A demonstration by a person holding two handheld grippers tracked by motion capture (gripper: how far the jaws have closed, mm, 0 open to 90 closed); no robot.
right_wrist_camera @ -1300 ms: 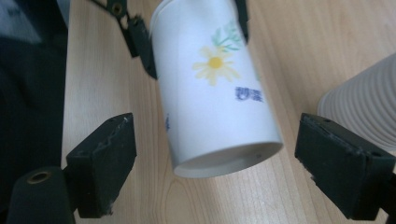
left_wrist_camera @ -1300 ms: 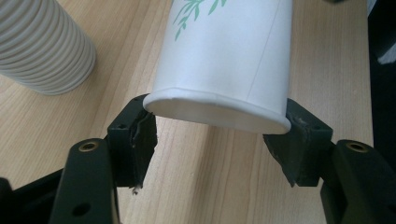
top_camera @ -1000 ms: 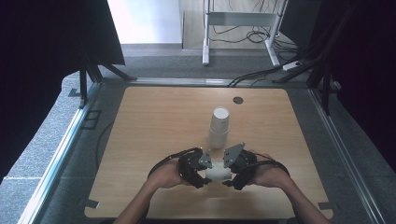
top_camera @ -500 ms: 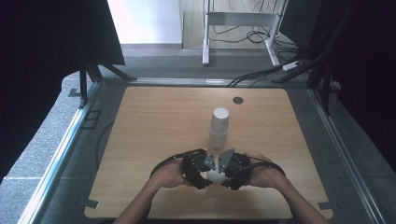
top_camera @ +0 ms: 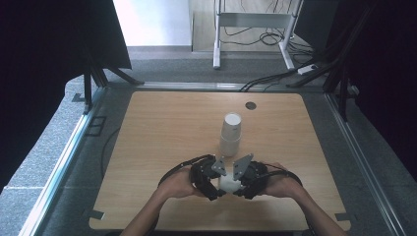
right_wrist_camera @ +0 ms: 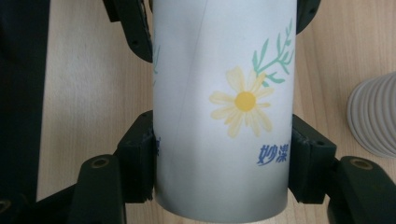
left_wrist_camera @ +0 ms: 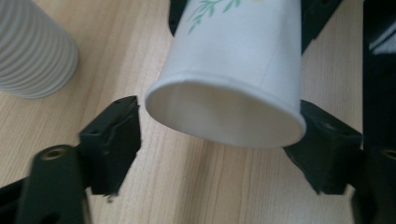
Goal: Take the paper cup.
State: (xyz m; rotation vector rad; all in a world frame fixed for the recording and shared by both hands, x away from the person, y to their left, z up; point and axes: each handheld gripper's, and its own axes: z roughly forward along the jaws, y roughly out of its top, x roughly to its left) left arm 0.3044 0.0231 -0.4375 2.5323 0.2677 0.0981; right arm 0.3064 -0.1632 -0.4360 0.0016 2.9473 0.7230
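The right gripper (right_wrist_camera: 223, 158) clamps the flowered paper cup (right_wrist_camera: 224, 107) at the table's (top_camera: 147, 147) near edge; the left gripper's (left_wrist_camera: 219, 140) jaws have just been opening, now clear of the cup's rim. The cup lies sideways between them, near the cup stack (top_camera: 230, 135).

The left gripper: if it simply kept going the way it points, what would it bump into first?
Most likely the paper cup, whose open rim sits between the left gripper jaws, which have just been opening. Behind it is the right gripper, clamped on that cup.
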